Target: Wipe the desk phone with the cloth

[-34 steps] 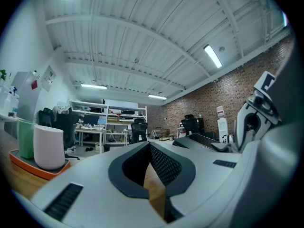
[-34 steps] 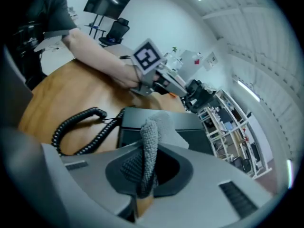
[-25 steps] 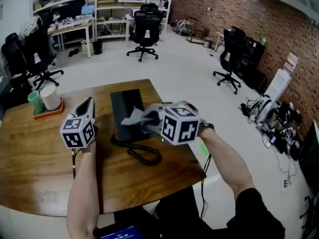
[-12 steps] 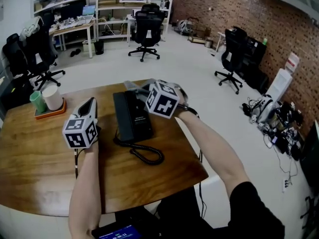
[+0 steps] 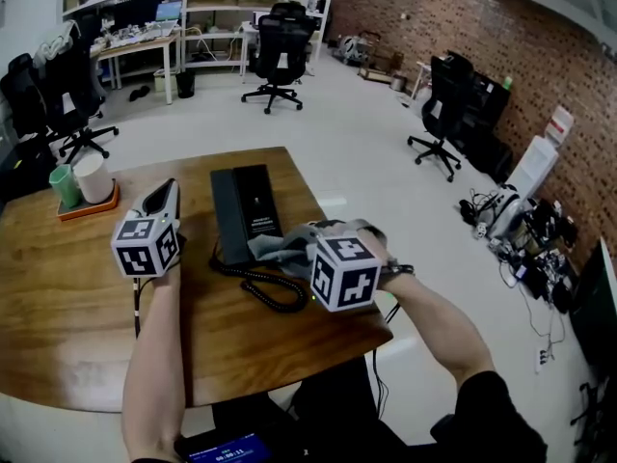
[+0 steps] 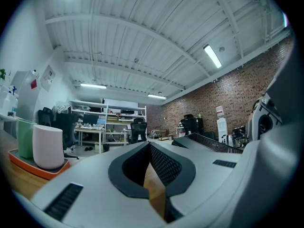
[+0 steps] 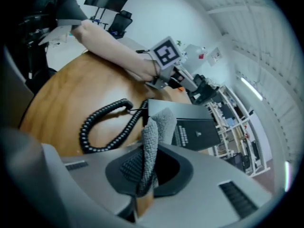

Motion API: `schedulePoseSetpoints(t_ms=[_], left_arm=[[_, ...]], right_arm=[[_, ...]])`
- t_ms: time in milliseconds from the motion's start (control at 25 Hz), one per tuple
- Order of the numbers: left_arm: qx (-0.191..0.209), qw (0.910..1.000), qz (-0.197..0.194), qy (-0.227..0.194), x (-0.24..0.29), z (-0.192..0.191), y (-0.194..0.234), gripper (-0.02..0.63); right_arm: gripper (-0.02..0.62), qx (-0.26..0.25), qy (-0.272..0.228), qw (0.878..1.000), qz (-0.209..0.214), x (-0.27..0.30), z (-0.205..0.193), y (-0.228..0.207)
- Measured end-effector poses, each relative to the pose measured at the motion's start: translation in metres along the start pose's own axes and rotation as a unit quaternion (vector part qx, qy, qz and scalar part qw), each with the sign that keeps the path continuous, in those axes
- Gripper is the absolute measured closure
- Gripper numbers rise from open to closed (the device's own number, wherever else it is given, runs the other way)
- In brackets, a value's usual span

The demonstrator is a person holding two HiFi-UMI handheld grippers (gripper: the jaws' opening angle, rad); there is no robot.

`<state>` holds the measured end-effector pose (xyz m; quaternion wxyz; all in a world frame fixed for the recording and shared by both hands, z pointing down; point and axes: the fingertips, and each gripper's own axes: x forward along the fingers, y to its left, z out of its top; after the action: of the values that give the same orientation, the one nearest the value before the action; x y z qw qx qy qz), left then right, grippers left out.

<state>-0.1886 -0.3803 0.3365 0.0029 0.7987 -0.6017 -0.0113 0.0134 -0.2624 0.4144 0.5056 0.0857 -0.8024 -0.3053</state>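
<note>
Right gripper is mine and it is clamped on the grey cloth, a fold of it pinched upright between the jaws and the loose end flopping forward. From the head view that cloth lies against the near end of the desk phone, at about the phone's 5 o'clock corner, just above the coiled cord that loops on the table.

Left gripper has its jaws together with nothing between them. It rests on the wood at the phone's 9 o'clock, just beside it and not touching.

As I judge it, the wipe is under way: cloth in hand and on the phone. Nothing in these views marks which parts are clean, so I cannot say how much of the black top is done. The far end, out at 12 o'clock, lies well clear of the cloth, and the side by the handset and the cord look untouched from where I stand.

Out at my 10 o'clock an orange tray holds two cups side by side, a green cup and a pale cup. Whether either has anything in it I cannot tell.
</note>
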Motion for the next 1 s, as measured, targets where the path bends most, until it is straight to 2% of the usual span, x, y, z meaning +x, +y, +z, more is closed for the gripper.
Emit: schedulePoseSetpoints(t_ms=[80,120,200,320,440,520,600,720,880,1000], left_arm=[[0.001,1.0000,-0.001,0.001,0.001,0.000,-0.001,0.617],[0.001,1.0000,-0.002,0.001,0.001,0.000,-0.001,0.617],[0.001,1.0000,-0.002,0.001,0.000,0.000,-0.001,0.617],[0.000,1.0000,0.000,0.001,0.000,-0.001,0.000,0.617],[-0.001,1.0000,-0.001,0.001,0.000,-0.002,-0.001,0.617],[-0.002,1.0000,-0.001,0.000,0.000,-0.002,-0.002,0.617],[-0.001,1.0000,0.000,0.000,0.000,-0.002,-0.003,0.617],[-0.001,1.0000,0.002,-0.001,0.000,0.000,-0.003,0.617],[0.001,1.0000,0.003,-0.001,0.000,0.001,-0.001,0.617],[0.001,1.0000,0.000,0.001,0.000,0.000,-0.001,0.617]], right_arm=[[0.571,0.002,-0.009,1.000,0.022,-0.006,0.001,0.005],[0.571,0.016,-0.019,1.000,0.009,-0.009,0.001,-0.006],[0.571,0.059,-0.036,0.996,-0.054,-0.013,-0.002,-0.051],[0.571,0.144,-0.063,0.975,-0.156,-0.013,-0.009,-0.129],[0.570,0.188,-0.076,0.956,-0.210,-0.003,-0.009,-0.182],[0.570,0.191,-0.066,0.953,-0.225,0.010,-0.011,-0.202],[0.570,0.185,-0.049,0.957,-0.217,0.026,-0.014,-0.207],[0.571,0.159,-0.029,0.969,-0.187,0.038,-0.017,-0.192],[0.570,0.099,-0.016,0.984,-0.146,0.030,-0.008,-0.148],[0.571,0.073,-0.015,0.991,-0.115,0.023,-0.003,-0.103]])
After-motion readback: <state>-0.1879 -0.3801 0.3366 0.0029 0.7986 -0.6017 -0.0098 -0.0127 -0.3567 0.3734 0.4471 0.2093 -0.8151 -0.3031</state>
